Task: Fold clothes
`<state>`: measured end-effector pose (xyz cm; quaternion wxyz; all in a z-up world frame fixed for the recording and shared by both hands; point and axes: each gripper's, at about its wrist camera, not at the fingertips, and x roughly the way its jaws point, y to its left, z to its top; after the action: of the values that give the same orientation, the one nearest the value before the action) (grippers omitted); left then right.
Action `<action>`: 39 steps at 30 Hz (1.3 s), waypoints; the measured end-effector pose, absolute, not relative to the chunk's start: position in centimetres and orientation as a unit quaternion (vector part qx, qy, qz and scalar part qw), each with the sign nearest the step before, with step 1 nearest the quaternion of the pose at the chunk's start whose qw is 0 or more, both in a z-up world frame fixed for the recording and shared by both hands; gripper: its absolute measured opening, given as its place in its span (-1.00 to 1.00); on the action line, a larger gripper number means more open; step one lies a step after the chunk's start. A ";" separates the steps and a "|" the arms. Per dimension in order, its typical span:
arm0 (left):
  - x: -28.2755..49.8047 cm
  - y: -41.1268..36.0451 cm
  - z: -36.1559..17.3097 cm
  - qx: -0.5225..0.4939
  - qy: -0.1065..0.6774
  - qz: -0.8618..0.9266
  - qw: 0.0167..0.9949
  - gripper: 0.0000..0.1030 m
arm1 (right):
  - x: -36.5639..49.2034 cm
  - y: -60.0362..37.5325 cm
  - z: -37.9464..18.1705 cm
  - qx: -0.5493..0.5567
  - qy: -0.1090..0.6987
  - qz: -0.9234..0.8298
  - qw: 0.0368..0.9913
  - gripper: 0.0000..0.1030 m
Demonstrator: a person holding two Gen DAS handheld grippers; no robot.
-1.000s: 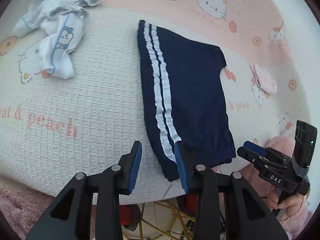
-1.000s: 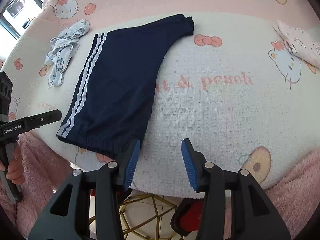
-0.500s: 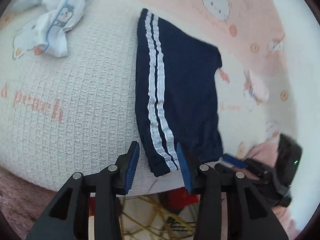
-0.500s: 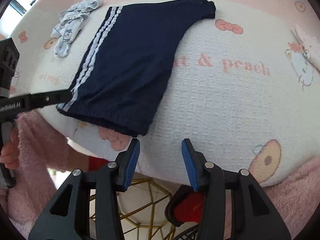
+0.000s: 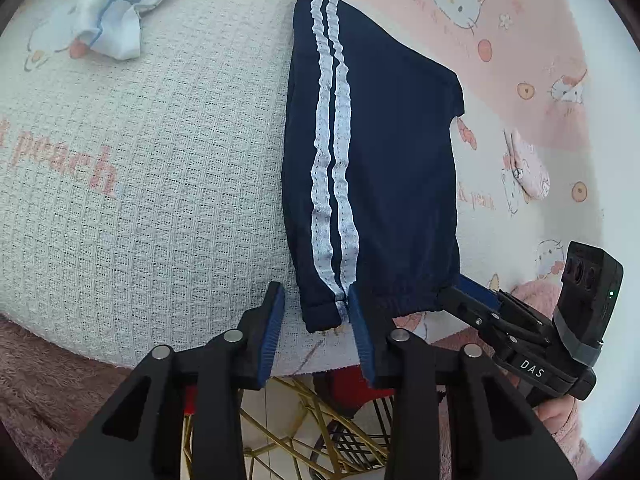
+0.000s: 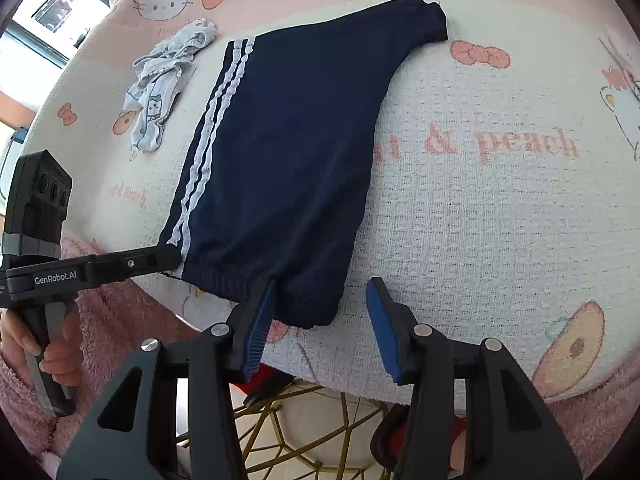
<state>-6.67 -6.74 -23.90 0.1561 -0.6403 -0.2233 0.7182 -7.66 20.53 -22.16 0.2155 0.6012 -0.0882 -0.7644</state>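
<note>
Navy trousers (image 5: 396,168) with two white side stripes lie folded flat on the Hello Kitty cloth, elastic hem toward me at the table's near edge. My left gripper (image 5: 315,294) is open, and the striped hem corner sits between its blue pads. In the right wrist view the trousers (image 6: 296,152) reach down to my right gripper (image 6: 323,286), which is open with the other hem corner between its fingers. Each gripper shows in the other's view: the right gripper (image 5: 460,286) at the hem's right end, the left gripper (image 6: 170,256) at the striped end.
A crumpled white and blue garment (image 5: 116,20) lies at the far left of the cloth (image 5: 160,160). A small folded pink piece (image 5: 528,172) lies to the right. The table edge is just under the fingers, with a gold wire frame (image 6: 280,420) below. A hand (image 6: 52,356) in a pink fluffy sleeve holds the left handle.
Both grippers have moved forward to the trousers' near hem. Each now has a hem corner between its fingers. Both have stayed open.
</note>
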 end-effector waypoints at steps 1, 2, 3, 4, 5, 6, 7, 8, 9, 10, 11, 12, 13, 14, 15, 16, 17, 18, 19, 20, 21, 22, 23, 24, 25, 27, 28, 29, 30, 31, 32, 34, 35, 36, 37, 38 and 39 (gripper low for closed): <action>-6.6 -6.7 -23.9 -0.641 -0.225 0.718 0.154 -0.57 | -7.6 20.4 -22.3 0.602 -0.088 -0.763 0.219 -0.36; -6.6 -6.7 -24.0 -0.642 -0.221 0.718 0.151 -0.57 | -7.5 20.3 -22.4 0.603 -0.086 -0.761 0.222 -0.37; -6.6 -6.6 -24.0 -0.643 -0.218 0.719 0.148 -0.57 | -7.6 20.2 -22.5 0.603 -0.084 -0.761 0.223 -0.37; -6.5 -6.5 -24.1 -0.644 -0.214 0.720 0.145 -0.53 | -7.6 20.1 -22.5 0.603 -0.087 -0.761 0.224 -0.37; -6.6 -6.6 -24.2 -0.646 -0.216 0.718 0.144 -0.53 | -7.7 20.1 -22.6 0.602 -0.091 -0.761 0.226 -0.37; -6.6 -6.8 -24.3 -0.646 -0.223 0.716 0.146 -0.53 | -7.8 20.1 -22.6 0.601 -0.095 -0.760 0.228 -0.41; -6.6 -7.0 -24.3 -0.644 -0.229 0.714 0.148 -0.53 | -7.9 20.0 -22.7 0.600 -0.099 -0.760 0.229 -0.46; -6.5 -7.2 -24.2 -0.642 -0.236 0.714 0.150 -0.53 | -7.9 20.2 -22.7 0.599 -0.105 -0.759 0.231 -0.56; -6.4 -7.4 -24.1 -0.640 -0.243 0.713 0.152 -0.57 | -7.8 20.4 -22.6 0.599 -0.112 -0.758 0.233 -0.63; -6.4 -7.6 -24.0 -0.638 -0.249 0.712 0.154 -0.62 | -7.6 20.6 -22.3 0.599 -0.119 -0.756 0.234 -0.65; -6.2 -7.7 -23.9 -0.637 -0.253 0.711 0.156 -0.62 | -7.3 20.9 -22.0 0.599 -0.125 -0.755 0.235 -0.65; -6.0 -7.8 -23.7 -0.637 -0.254 0.711 0.157 -0.63 | -7.1 21.1 -21.7 0.600 -0.132 -0.753 0.236 -0.66; -5.8 -7.8 -23.6 -0.637 -0.256 0.710 0.158 -0.63 | -6.7 21.3 -21.4 0.601 -0.138 -0.751 0.238 -0.66; -5.6 -7.9 -23.5 -0.637 -0.258 0.709 0.159 -0.63 | -6.4 21.5 -21.1 0.601 -0.144 -0.748 0.240 -0.66; -5.5 -8.0 -23.3 -0.637 -0.259 0.708 0.160 -0.63 | -6.0 21.7 -20.9 0.602 -0.151 -0.746 0.242 -0.66; -5.3 -8.0 -23.2 -0.637 -0.261 0.708 0.161 -0.63 | -5.8 21.9 -20.7 0.604 -0.154 -0.744 0.240 -0.66; -5.1 -8.1 -23.1 -0.636 -0.263 0.707 0.162 -0.63 | -5.6 22.0 -20.8 0.607 -0.156 -0.742 0.238 -0.66; -4.9 -8.1 -22.9 -0.636 -0.264 0.706 0.163 -0.63 | -5.7 22.0 -21.1 0.613 -0.158 -0.738 0.234 -0.66; -4.7 -8.2 -22.8 -0.636 -0.266 0.705 0.164 -0.63 | -5.8 21.9 -21.5 0.620 -0.159 -0.734 0.229 -0.66; -4.5 -8.2 -22.6 -0.636 -0.267 0.705 0.165 -0.63 | -5.9 21.9 -21.8 0.627 -0.160 -0.729 0.223 -0.66; -4.3 -8.3 -22.5 -0.636 -0.269 0.704 0.166 -0.63 | -5.9 21.9 -21.9 0.627 -0.164 -0.728 0.222 -0.66; -4.1 -8.4 -22.4 -0.636 -0.271 0.703 0.167 -0.64 | -5.9 22.1 -21.6 0.623 -0.170 -0.729 0.226 -0.66; -4.0 -8.5 -22.0 -0.633 -0.276 0.704 0.166 -0.64 | -5.9 22.3 -21.2 0.617 -0.177 -0.731 0.230 -0.66; -4.2 -8.8 -21.7 -0.631 -0.281 0.704 0.166 -0.64 | -5.9 22.5 -20.9 0.611 -0.184 -0.733 0.235 -0.66; -4.5 -9.1 -21.4 -0.629 -0.285 0.704 0.166 -0.64 | -6.3 22.5 -20.7 0.607 -0.191 -0.735 0.235 -0.66; -5.5 -9.4 -20.8 -0.623 -0.296 0.704 0.169 -0.65 | -7.1 22.6 -20.4 0.598 -0.205 -0.738 0.235 -0.66; -6.2 -9.4 -20.4 -0.619 -0.303 0.704 0.172 -0.67 | -7.7 22.5 -20.2 0.595 -0.212 -0.737 0.238 -0.66; -6.9 -9.4 -20.1 -0.614 -0.311 0.704 0.175 -0.67 | -8.3 22.4 -20.0 0.592 -0.221 -0.736 0.243 -0.66; -7.7 -9.4 -19.7 -0.609 -0.318 0.704 0.178 -0.67 | -8.9 22.4 -19.6 0.587 -0.231 -0.735 0.250 -0.66; -8.5 -9.5 -19.3 -0.604 -0.327 0.703 0.182 -0.67 | -9.6 22.4 -19.1 0.582 -0.239 -0.734 0.256 -0.66; -9.4 -9.6 -19.0 -0.601 -0.332 0.703 0.185 -0.67 | -10.3 22.3 -18.7 0.577 -0.248 -0.733 0.260 -0.66; -11.3 -9.5 -18.6 -0.599 -0.326 0.708 0.184 -0.67 | -12.2 22.2 -17.9 0.569 -0.261 -0.734 0.263 -0.66; -12.1 -9.3 -18.5 -0.603 -0.306 0.715 0.179 -0.67 | -12.9 22.0 -17.7 0.571 -0.260 -0.734 0.259 -0.66; -12.3 -9.1 -18.6 -0.609 -0.294 0.714 0.178 -0.67 | -13.6 21.7 -17.6 0.574 -0.257 -0.735 0.254 -0.66; -12.3 -9.1 -18.7 -0.615 -0.287 0.712 0.179 -0.67 | -14.4 21.5 -17.6 0.577 -0.254 -0.735 0.249 -0.66; -12.3 -9.0 -18.8 -0.622 -0.280 0.710 0.179 -0.67 | -14.4 21.3 -17.5 0.580 -0.246 -0.735 0.249 -0.66; -11.9 -8.9 -19.2 -0.628 -0.279 0.704 0.180 -0.67 | -14.3 21.2 -17.5 0.583 -0.236 -0.736 0.251 -0.66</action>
<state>-11.85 -8.86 -19.23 0.1799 -0.6283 -0.2785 0.7038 -14.28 21.15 -17.54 0.2505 0.5832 -0.2356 -0.7359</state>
